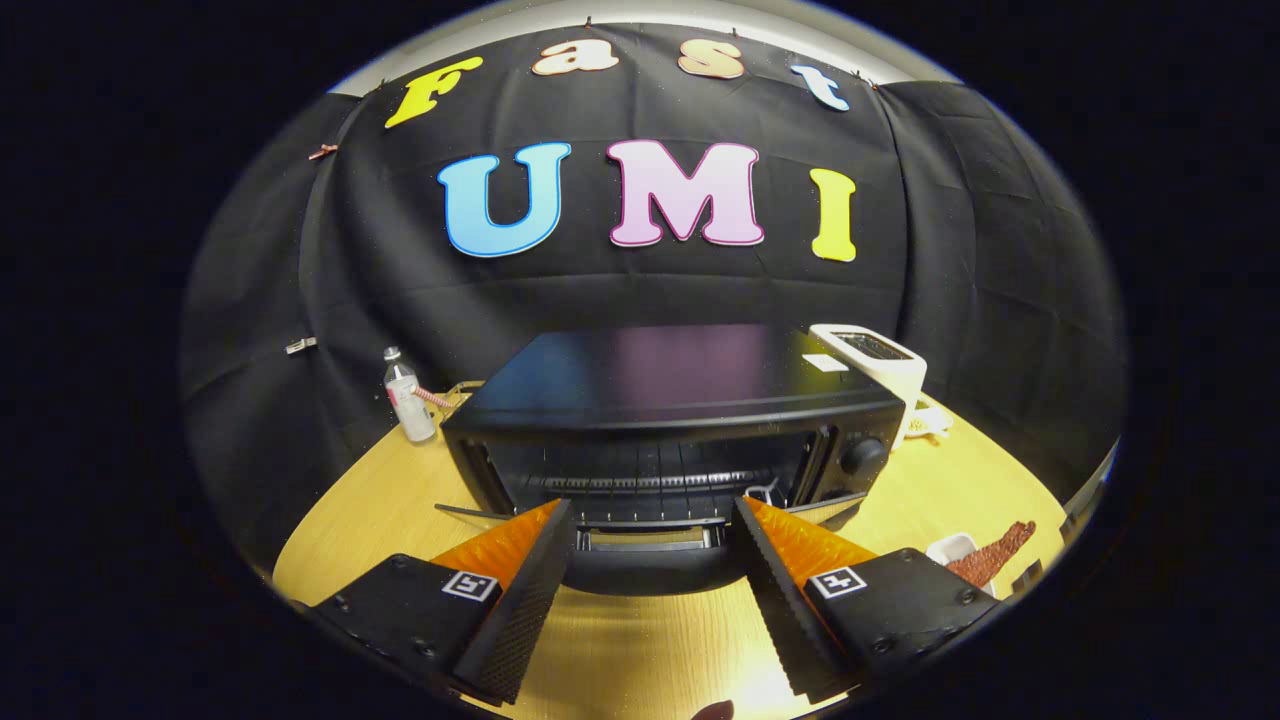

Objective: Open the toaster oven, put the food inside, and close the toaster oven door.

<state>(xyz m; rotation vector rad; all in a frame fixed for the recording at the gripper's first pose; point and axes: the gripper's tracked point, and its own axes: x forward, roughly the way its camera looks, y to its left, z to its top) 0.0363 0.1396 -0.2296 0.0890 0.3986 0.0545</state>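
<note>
A black toaster oven [680, 385] stands on the wooden table [940, 490] just ahead of my fingers. Its door [650, 555] is folded down flat toward me, and the wire rack [640, 482] inside is bare. My gripper [655, 520] is open, with the fingertips spread over the lowered door and nothing between them. The food, a reddish-brown strip [995, 555], lies on a small white dish [952, 548] to the right of my right finger [775, 560].
A white pop-up toaster [880, 360] stands behind the oven's right corner. A small clear bottle [408, 397] stands to the oven's left, near the black cloth wall. The oven's control knob [862, 455] sits on its right front panel.
</note>
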